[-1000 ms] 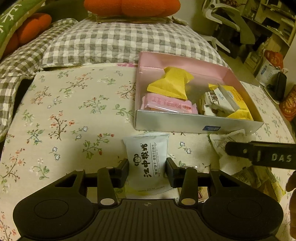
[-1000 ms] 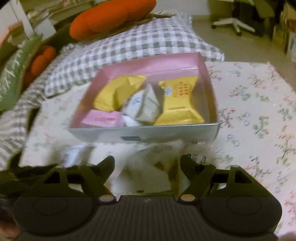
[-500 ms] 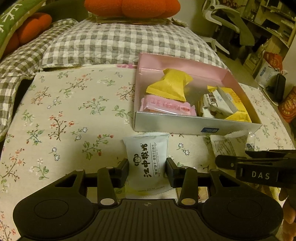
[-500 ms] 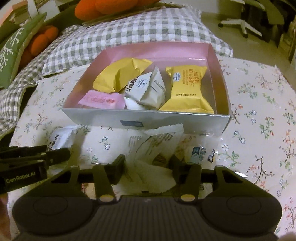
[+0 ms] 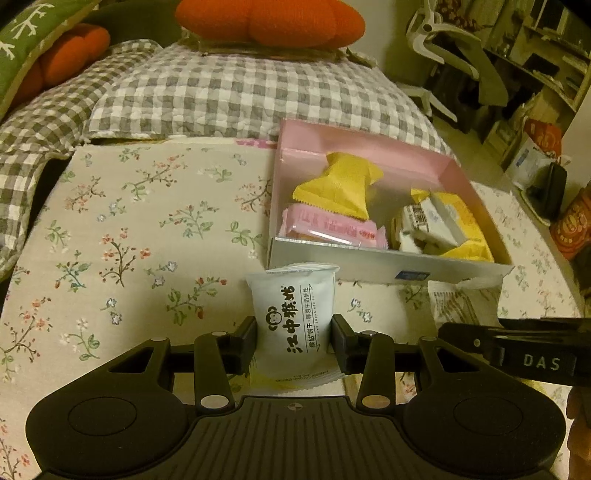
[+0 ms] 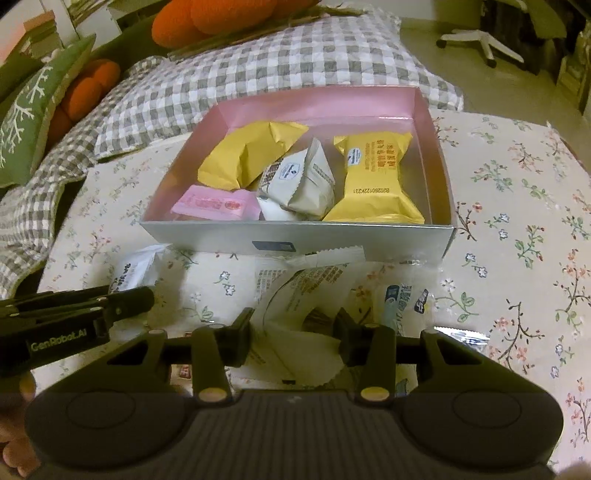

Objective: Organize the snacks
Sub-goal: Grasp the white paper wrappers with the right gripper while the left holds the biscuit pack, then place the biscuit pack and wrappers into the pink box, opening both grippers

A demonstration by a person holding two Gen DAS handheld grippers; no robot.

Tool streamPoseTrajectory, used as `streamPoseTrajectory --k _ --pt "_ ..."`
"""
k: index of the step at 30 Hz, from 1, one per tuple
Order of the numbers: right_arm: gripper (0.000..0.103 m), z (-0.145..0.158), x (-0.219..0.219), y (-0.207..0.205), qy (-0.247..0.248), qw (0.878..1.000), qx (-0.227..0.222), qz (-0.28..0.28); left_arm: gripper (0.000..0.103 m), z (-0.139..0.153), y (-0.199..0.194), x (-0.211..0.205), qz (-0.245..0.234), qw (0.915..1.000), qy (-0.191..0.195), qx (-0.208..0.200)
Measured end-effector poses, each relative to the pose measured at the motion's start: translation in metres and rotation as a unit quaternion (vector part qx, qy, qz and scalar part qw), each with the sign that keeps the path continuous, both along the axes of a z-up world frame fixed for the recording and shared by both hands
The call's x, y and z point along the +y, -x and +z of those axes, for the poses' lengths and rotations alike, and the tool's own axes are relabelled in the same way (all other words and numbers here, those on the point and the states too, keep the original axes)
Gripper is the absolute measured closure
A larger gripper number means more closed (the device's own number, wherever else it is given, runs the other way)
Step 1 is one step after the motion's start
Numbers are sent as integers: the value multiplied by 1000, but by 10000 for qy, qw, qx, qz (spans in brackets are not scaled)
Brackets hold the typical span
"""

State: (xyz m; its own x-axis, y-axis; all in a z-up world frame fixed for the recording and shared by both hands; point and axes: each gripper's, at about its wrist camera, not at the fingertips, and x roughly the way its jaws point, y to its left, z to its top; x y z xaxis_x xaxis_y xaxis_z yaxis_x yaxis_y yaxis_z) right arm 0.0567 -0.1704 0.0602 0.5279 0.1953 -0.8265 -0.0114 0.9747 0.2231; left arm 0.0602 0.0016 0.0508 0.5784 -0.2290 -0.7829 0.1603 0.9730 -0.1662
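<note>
A pink-lined box point(image 5: 369, 264) point(image 6: 295, 242) on the floral cloth holds yellow, pink and white snack packs. My left gripper point(image 5: 294, 341) is shut on a white snack pack with black characters point(image 5: 295, 317), just in front of the box; it also shows in the right wrist view point(image 6: 135, 271). My right gripper point(image 6: 293, 332) has its fingers closed against a clear cookie wrapper point(image 6: 306, 295) lying in front of the box. The right gripper's side shows at the left wrist view's right edge point(image 5: 517, 354).
Another clear packet with blue print point(image 6: 402, 299) lies right of the cookie wrapper. Checked pillows point(image 5: 236, 88) and orange cushions point(image 5: 269, 20) lie behind the box. An office chair point(image 5: 454, 55) and shelves stand at the back right.
My right gripper has come down toward the cookie wrapper and its fingers have closed in on it. The left gripper keeps its hold on the white pack and has barely moved.
</note>
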Motion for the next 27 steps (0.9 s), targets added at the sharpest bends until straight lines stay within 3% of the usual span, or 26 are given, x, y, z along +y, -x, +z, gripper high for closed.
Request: streamPoseTrajectory --k 10,20,27 --pt "62 21 -14 10 -306 9989 -331 -155 63 24 7 5 71 9990 420 -153" --pt "62 34 -32 15 -321 9962 -612 -528 63 91 62 -9 218 9918 1067 -665" --pt "61 44 -38 21 -480 9943 -721 -617 63 127 115 -33 -333 9851 1425 -905"
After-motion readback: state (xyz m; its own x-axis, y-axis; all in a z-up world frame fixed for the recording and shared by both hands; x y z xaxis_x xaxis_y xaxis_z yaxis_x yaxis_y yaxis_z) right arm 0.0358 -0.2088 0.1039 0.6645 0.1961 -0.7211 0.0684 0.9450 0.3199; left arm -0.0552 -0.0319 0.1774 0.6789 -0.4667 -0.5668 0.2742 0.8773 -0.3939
